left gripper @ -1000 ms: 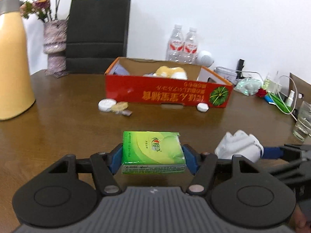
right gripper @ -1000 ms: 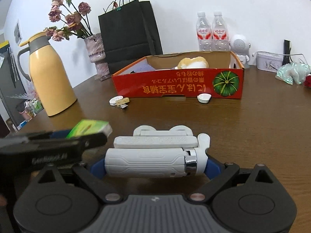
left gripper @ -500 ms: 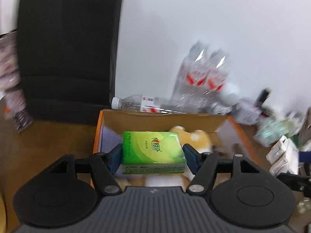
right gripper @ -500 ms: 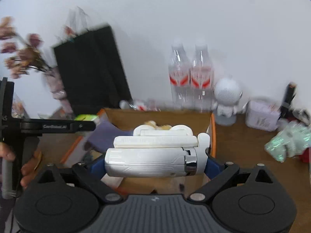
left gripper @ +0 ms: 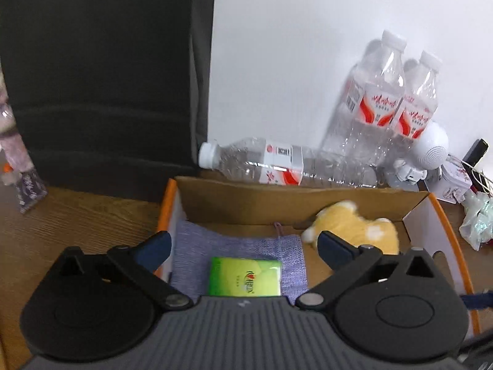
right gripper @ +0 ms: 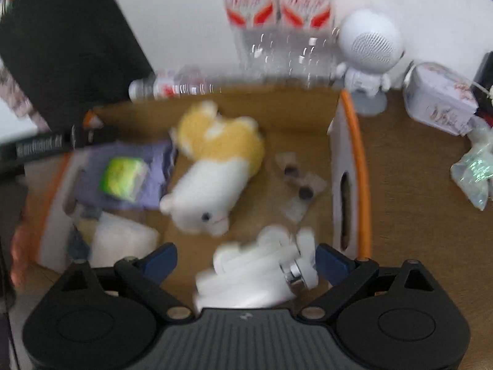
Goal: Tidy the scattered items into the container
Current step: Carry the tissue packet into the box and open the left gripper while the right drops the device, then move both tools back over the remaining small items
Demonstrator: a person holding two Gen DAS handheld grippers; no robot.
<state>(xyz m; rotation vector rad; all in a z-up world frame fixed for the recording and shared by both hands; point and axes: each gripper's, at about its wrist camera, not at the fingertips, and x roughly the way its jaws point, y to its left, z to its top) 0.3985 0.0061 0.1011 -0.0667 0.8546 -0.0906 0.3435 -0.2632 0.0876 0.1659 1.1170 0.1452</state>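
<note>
Inside the orange-rimmed cardboard box (right gripper: pixel 351 166), the white plastic device (right gripper: pixel 255 271) is seen loose between the parted right tongs (right gripper: pixel 246 260), while the flat green tissue packet (left gripper: pixel 245 277) is seen below the parted left tongs (left gripper: pixel 245 245).

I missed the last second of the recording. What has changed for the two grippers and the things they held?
Both grippers opened over the cardboard box. The left gripper let go of the green tissue pack, now lying on the purple cloth. The right gripper released the white device, blurred below it. The plush toy stayed in place.
</note>
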